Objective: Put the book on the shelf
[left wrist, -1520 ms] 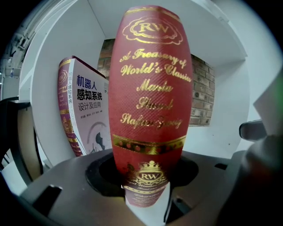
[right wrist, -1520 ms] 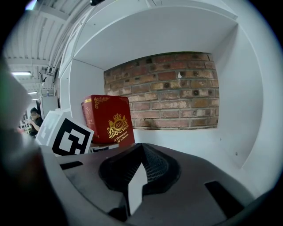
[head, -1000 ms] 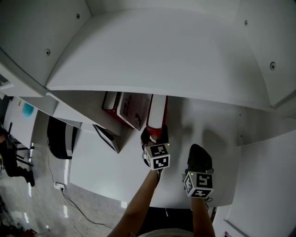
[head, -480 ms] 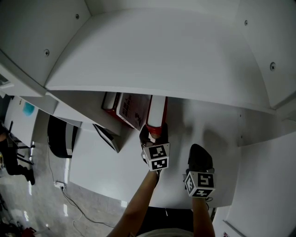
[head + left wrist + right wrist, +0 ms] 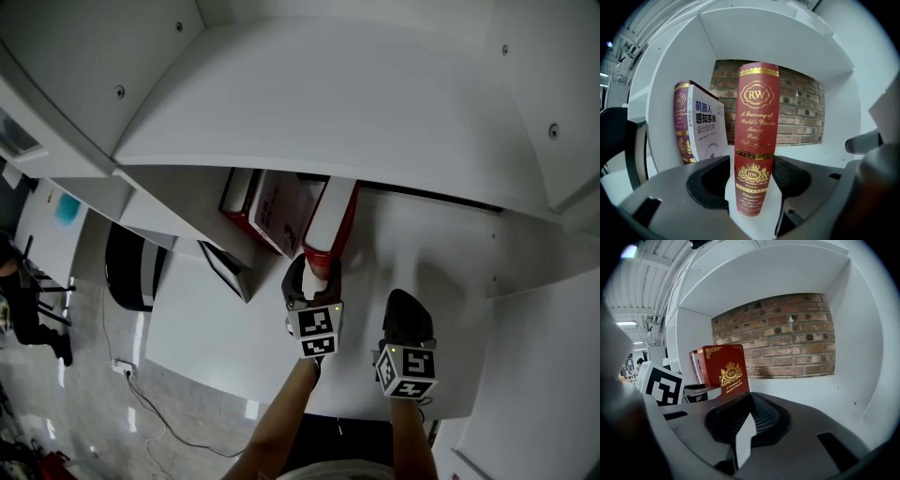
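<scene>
A red book with a gold crest (image 5: 330,225) stands upright in the white shelf bay (image 5: 412,239), next to a white-and-maroon book (image 5: 277,211) that leans on its left. My left gripper (image 5: 312,278) has its jaws around the red book's spine (image 5: 754,140). Those jaws have just been opening; the spine stays between the pads (image 5: 710,180), with a slit of white showing on the left side. My right gripper (image 5: 405,317) hangs shut and empty to the right, in front of the bay. In the right gripper view the red book (image 5: 725,369) is off to the left of that gripper (image 5: 749,411).
A brick-patterned back wall (image 5: 801,112) closes the bay, with open shelf floor to the right of the red book (image 5: 811,390). A white shelf board (image 5: 328,112) overhangs the bay. Lower left are a dark flat panel (image 5: 225,272), a black chair (image 5: 131,277) and a floor cable (image 5: 141,394).
The left gripper has drawn back a little from the shelf, toward me, with its jaws wider around the red book's spine. The right gripper has kept its place.
</scene>
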### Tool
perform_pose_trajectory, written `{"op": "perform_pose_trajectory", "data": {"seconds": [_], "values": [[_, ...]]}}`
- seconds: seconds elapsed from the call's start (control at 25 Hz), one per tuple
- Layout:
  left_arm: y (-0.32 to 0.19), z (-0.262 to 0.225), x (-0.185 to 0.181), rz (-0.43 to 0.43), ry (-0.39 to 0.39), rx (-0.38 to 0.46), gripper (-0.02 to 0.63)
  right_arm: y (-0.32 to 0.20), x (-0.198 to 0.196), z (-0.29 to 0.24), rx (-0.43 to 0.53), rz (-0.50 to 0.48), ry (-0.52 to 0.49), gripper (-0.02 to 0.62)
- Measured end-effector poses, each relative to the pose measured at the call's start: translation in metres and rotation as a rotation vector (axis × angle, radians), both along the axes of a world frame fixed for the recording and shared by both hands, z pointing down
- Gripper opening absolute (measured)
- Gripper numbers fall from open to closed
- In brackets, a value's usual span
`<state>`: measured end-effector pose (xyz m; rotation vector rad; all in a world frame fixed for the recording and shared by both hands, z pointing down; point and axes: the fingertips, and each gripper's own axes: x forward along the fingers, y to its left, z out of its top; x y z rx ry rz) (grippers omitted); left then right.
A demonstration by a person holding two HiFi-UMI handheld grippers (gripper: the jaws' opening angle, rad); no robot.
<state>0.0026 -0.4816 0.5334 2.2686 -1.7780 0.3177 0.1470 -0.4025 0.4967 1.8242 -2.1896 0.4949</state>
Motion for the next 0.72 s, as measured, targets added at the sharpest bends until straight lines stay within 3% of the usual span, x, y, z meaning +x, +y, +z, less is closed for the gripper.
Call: {"op": "perform_pose_trajectory", "data": {"seconds": [0.44, 0.6, 0.72], "values": [[0.042, -0.005, -0.008, 0.035, 0.048, -0.013, 0.257, 0.009, -0.017, -0.006, 0.012, -0.028, -0.007, 0.017], [0.043, 0.004, -0.017, 0.030, 0.014, -0.039, 0.034, 0.012, -0.019, -0.006, 0.014, -0.029, -0.006, 0.017], [0.041, 0.010, -0.018, 0.052, 0.021, -0.064, 0.016, 0.014, -0.018, -0.006, 0.016, -0.023, -0.002, 0.017]]}}
